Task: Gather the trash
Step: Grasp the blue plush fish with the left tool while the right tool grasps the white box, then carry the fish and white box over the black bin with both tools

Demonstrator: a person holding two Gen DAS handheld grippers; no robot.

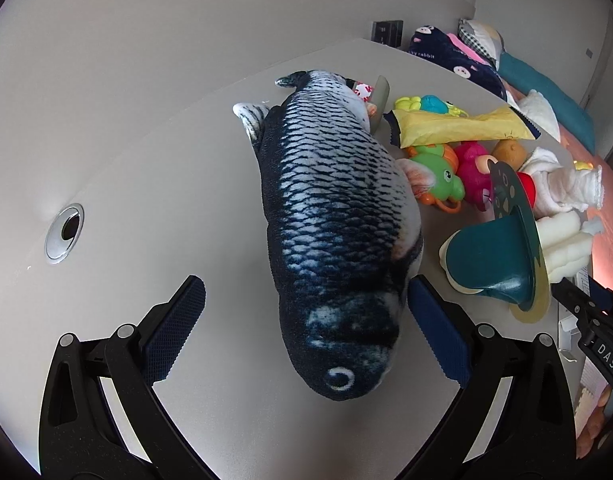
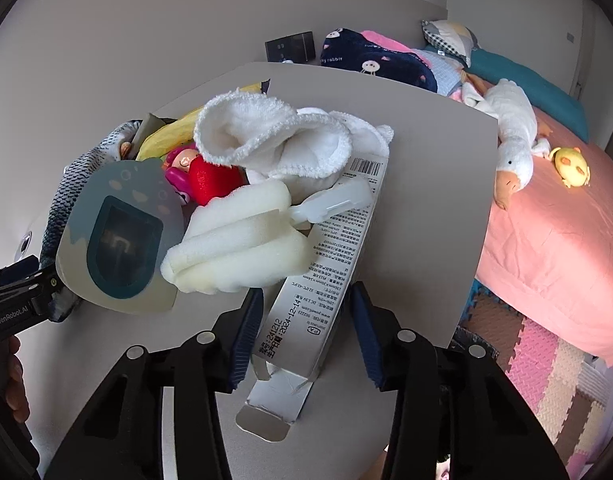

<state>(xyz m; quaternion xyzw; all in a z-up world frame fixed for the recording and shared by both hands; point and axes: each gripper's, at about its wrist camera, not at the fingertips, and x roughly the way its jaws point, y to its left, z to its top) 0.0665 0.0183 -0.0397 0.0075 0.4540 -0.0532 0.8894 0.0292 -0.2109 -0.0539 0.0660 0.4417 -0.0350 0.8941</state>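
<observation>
A long empty silver carton (image 2: 322, 280) with printed text and an open flap lies on the grey table (image 2: 434, 184). My right gripper (image 2: 306, 336) is open with its jaws on either side of the carton's near end, not closed on it. A yellow wrapper (image 1: 462, 126) lies among toys in the left wrist view. My left gripper (image 1: 306, 328) is open, astride the head of a plush fish (image 1: 334, 216); its right pad (image 1: 434, 332) is next to the fish. The right gripper also shows at the left wrist view's right edge (image 1: 594, 320).
Toys crowd the table: a teal holder (image 1: 502, 256), a white sponge brush (image 2: 242, 240), white towels (image 2: 274, 136), green and pink plastic toys (image 1: 446, 184). A cable hole (image 1: 64, 234) sits at the left. A pink bed (image 2: 546, 232) with a goose plush (image 2: 514, 136) stands to the right.
</observation>
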